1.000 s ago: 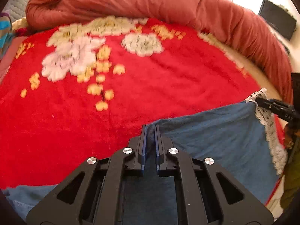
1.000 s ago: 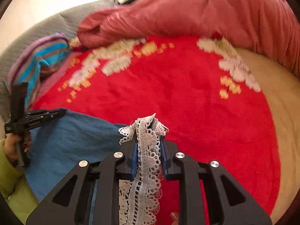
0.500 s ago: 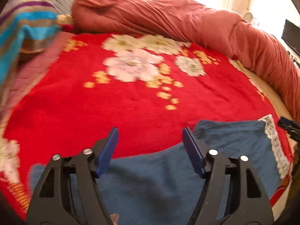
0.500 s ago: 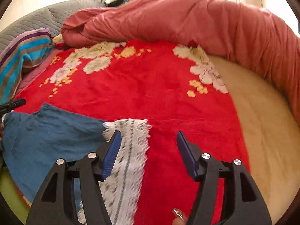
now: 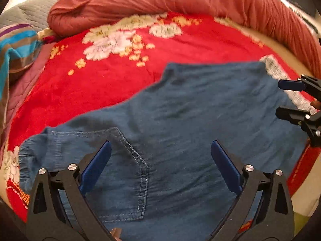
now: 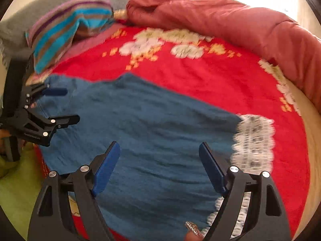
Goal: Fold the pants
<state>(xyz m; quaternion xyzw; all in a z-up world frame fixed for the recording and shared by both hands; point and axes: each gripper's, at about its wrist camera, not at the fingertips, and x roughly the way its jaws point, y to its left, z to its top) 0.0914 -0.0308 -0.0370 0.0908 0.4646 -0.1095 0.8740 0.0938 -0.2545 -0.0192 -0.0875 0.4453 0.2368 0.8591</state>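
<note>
Blue denim pants (image 5: 196, 108) lie spread flat on the red flowered blanket (image 5: 104, 88), with a stitched back pocket (image 5: 128, 172) near my left gripper. Their white lace hem (image 6: 252, 140) is at the right end. My left gripper (image 5: 160, 142) hovers over the pocket end, jaws opening wide, nothing pinched between them. My right gripper (image 6: 158, 144) hovers over the leg end just left of the lace, jaws also opening and holding nothing. Each wrist view shows the other gripper at the picture's edge: the right gripper (image 5: 278, 98) and the left gripper (image 6: 72, 104).
A rolled rust-red duvet (image 5: 180, 2) runs along the far and right sides of the bed. A striped blue and brown cloth (image 6: 70, 26) lies at the far left by a grey quilted pillow (image 5: 34, 14). A cream sheet (image 6: 313, 140) borders the blanket on the right.
Both grippers have opened and let go: the left released the blue edge, the right released the lace hem. Both drew back, and the pants now lie flat on the blanket.
</note>
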